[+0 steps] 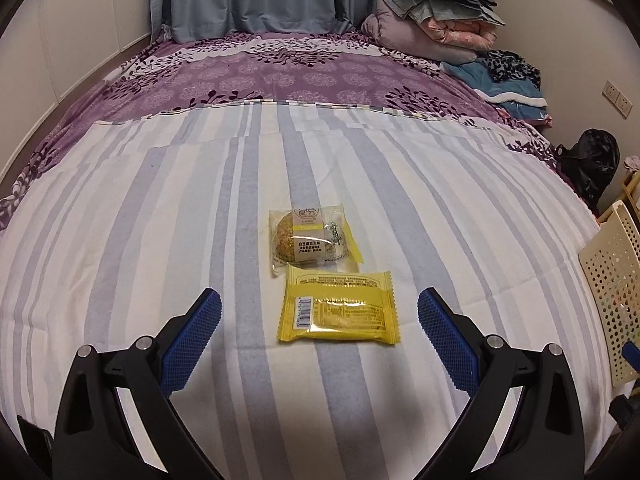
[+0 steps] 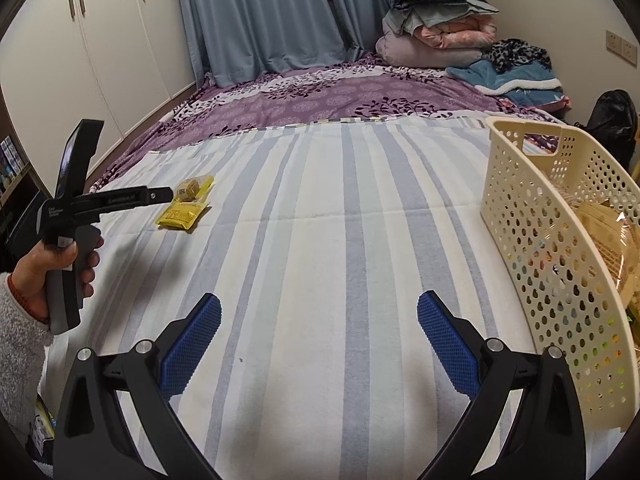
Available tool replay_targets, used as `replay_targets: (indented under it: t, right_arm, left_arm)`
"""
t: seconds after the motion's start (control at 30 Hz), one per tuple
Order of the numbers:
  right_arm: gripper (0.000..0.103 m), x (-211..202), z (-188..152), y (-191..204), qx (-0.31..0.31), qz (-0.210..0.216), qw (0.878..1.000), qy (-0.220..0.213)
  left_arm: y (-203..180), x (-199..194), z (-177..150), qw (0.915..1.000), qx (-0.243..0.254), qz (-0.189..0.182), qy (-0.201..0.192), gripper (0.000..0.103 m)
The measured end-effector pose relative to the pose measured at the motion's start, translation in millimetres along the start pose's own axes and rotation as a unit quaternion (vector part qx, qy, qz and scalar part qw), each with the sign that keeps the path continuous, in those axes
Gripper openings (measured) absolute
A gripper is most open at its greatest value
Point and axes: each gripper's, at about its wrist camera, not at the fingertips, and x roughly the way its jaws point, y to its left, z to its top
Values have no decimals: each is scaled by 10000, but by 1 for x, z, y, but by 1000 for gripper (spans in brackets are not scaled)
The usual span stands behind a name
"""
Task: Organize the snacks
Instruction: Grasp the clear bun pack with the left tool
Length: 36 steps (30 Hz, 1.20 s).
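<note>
Two wrapped snacks lie on the striped sheet (image 1: 440, 208) that covers the near half of the bed, well out from the basket. The yellow packet (image 1: 338, 309) lies flat with its printed back and barcode up; in the left wrist view its long axis runs across the picture, left to right, and its crimped ends face the two sides. Just beyond it, touching or slightly overlapping its far edge, is the clear-wrapped round pastry (image 1: 310, 240), with its label band running along the bed's length and the wrapper turned a little askew, its yellow end toward the right.

The left gripper (image 1: 319, 314) hovers low over the sheet, its jaws spread wide and holding nothing, and the yellow packet sits between the blue pads (image 1: 192, 344). From the right wrist view, a hand (image 2: 52, 272) in a fluffy white sleeve (image 2: 20, 344) grips that tool's handle, whose tip reaches toward the snacks.

The right gripper (image 2: 319, 314) is also wide open and empty, above bare striped sheet. Just to its right stands the cream perforated basket (image 2: 520, 200), already holding crinkly wrapped items (image 2: 612, 236) whose details I cannot make out. Folded quilts (image 2: 436, 28) are piled at the far end of the bed.
</note>
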Motion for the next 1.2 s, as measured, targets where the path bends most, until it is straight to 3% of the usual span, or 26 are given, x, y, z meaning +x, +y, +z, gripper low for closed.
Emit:
replay_targets:
  t: [0.33, 0.63, 0.7, 0.73, 0.93, 1.03, 1.2]
  right_arm:
    - [98, 22, 4, 5, 5, 68, 9998, 204]
    - [98, 39, 6, 10, -15, 169, 9993, 337]
    - [98, 42, 6, 12, -36, 194, 9992, 358]
    - [98, 43, 6, 14, -52, 210, 9991, 372]
    - [98, 52, 12, 25, -190, 319, 9984, 436]
    - [98, 58, 17, 34, -347, 417, 9977, 411]
    - [98, 72, 28, 50, -635, 637, 9952, 389]
  left_arm:
    - [2, 53, 34, 9997, -3, 87, 234, 100]
    - [10, 78, 43, 9991, -145, -55, 395, 100]
    - [11, 81, 42, 9991, -134, -57, 407, 96]
    - [12, 82, 42, 9990, -129, -78, 426, 88]
    - [12, 82, 43, 9993, 34, -42, 371, 63]
    - [15, 79, 43, 9993, 0, -168, 335, 59]
    - [26, 71, 42, 9997, -7, -69, 244, 59]
